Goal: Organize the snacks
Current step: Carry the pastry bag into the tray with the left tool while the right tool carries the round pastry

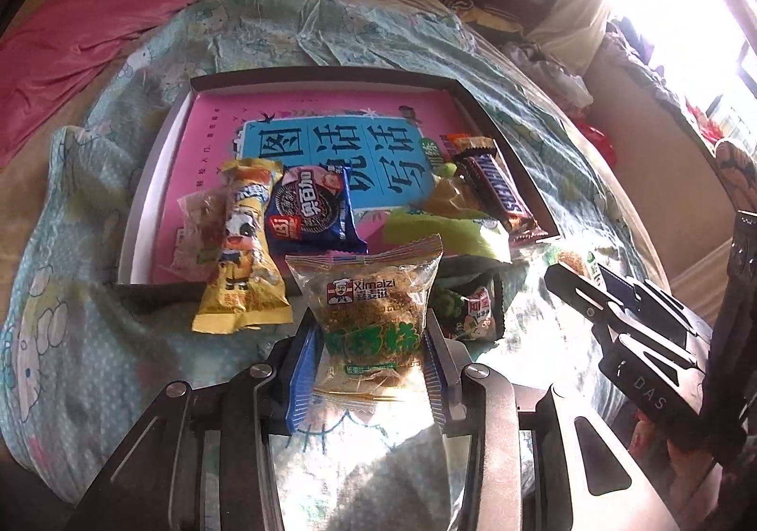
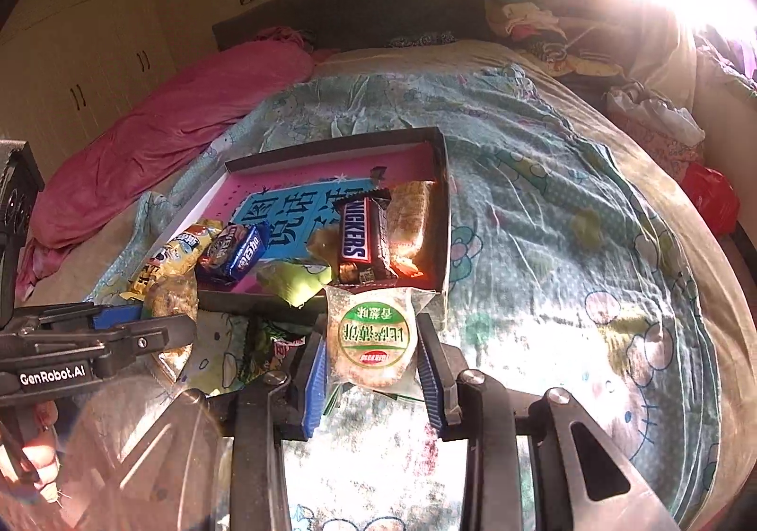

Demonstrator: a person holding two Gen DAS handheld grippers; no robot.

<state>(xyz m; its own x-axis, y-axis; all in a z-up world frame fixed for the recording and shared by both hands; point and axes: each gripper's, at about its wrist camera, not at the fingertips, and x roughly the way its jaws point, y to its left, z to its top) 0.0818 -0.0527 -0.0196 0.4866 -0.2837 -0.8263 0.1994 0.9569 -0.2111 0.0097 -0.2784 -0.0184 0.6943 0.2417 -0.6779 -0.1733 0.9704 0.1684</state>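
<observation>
The left gripper (image 1: 371, 370) is clamped on a clear crinkly packet of brown shredded snack (image 1: 369, 318), at 6 o'clock of the shallow cardboard box lid (image 1: 326, 72); the right gripper (image 2: 374, 370) clasps a round green-labelled biscuit packet (image 2: 371, 337) by the lid's 5 o'clock corner

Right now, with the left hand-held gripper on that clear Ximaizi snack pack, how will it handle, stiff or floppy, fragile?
The Ximaizi pack is likely light and soft: clear film over a crumbly-looking brown cake. Its crimped top edge stands free above the left hand-held gripper, so the film probably flexes. Squeezed between the blue pads, the filling may crumble if pressed harder.
</observation>
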